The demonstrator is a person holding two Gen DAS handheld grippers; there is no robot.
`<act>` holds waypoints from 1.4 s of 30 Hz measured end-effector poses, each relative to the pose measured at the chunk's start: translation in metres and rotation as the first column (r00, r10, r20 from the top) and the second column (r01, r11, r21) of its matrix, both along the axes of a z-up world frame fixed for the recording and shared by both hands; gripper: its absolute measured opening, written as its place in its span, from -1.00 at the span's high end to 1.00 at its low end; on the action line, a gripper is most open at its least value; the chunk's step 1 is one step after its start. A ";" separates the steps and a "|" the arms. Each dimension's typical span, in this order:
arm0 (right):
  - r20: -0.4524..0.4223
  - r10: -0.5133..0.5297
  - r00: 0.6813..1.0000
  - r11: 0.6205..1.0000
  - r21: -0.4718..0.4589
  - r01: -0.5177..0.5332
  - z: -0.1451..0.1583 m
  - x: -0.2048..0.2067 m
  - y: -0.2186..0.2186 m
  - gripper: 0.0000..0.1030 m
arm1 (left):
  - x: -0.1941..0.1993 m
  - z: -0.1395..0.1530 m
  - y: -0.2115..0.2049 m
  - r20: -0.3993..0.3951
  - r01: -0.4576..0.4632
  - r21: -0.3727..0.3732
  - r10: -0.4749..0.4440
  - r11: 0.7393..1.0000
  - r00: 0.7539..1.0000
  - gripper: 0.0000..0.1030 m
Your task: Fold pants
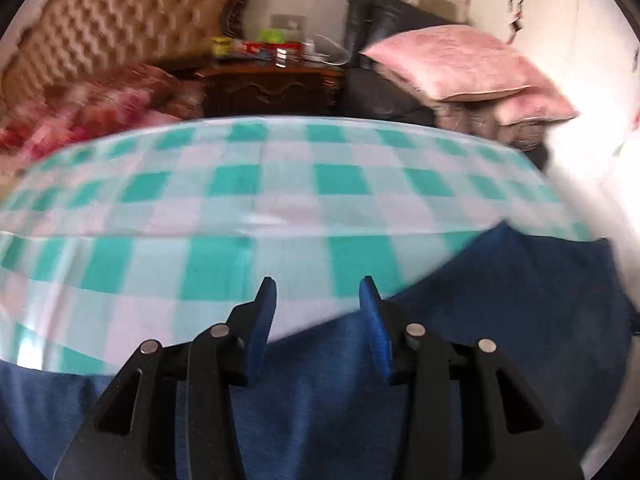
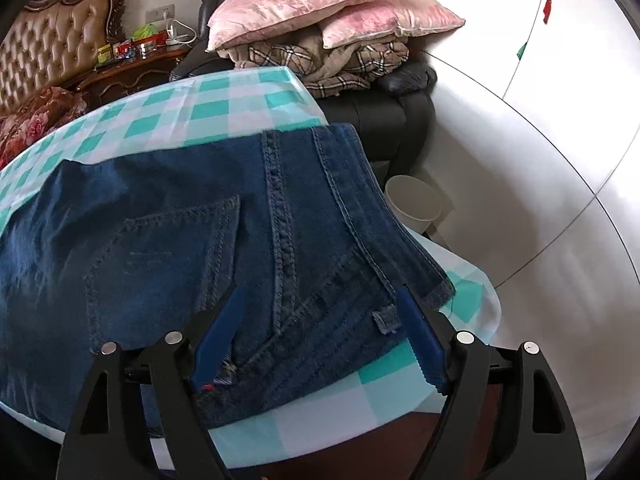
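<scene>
The dark blue denim pants (image 2: 180,216) lie spread on the desk under its teal-and-white checked plastic cloth (image 1: 280,184), seat side up, with a back pocket and the centre seam in plain sight from the right wrist view. A folded part with a stitched hem lies across the upper right of the denim, so a first fold looks to be in place already, though I cannot tell how many layers are stacked.

The right tongs (image 2: 320,320) stand wide apart over the waistband end of the pants, near the desk's near edge; the denim lies below the gap and neither pad presses it, so nothing is held. The left tongs (image 1: 318,312) are about half open, hovering where the denim's far edge meets the bare cloth; that view is blurred, and their blue fingers (image 1: 264,320) seem clear of the fabric.

My reading is that this is a pause between folds: both tongs free, seeking new holds. The next move calls for each pair to come down on an edge of the denim, pinch through all layers, then lift and carry together so the fold lands square.
</scene>
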State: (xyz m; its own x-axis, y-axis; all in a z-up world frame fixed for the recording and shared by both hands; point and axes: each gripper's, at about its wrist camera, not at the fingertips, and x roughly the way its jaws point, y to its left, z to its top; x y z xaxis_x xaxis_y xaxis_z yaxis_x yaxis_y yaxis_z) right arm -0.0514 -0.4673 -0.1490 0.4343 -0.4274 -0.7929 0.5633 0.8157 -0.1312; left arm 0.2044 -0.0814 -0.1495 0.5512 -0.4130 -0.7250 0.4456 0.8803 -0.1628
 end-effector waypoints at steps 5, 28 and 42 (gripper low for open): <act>-0.014 0.030 0.999 1.000 0.011 -0.029 -0.004 0.007 0.008 -0.46 | 0.003 -0.018 -0.009 0.004 -0.035 0.153 0.035 0.988 0.999 -0.43; 0.032 0.508 0.861 0.859 0.054 -0.509 0.023 0.087 0.283 -0.72 | -0.081 -0.038 0.135 -0.056 -0.317 0.185 0.332 0.930 0.942 -0.97; -0.089 0.696 0.712 0.715 0.006 -0.699 -0.017 0.130 0.433 -0.72 | -0.081 -0.041 0.234 -0.029 -0.401 0.194 0.414 0.896 0.910 -0.97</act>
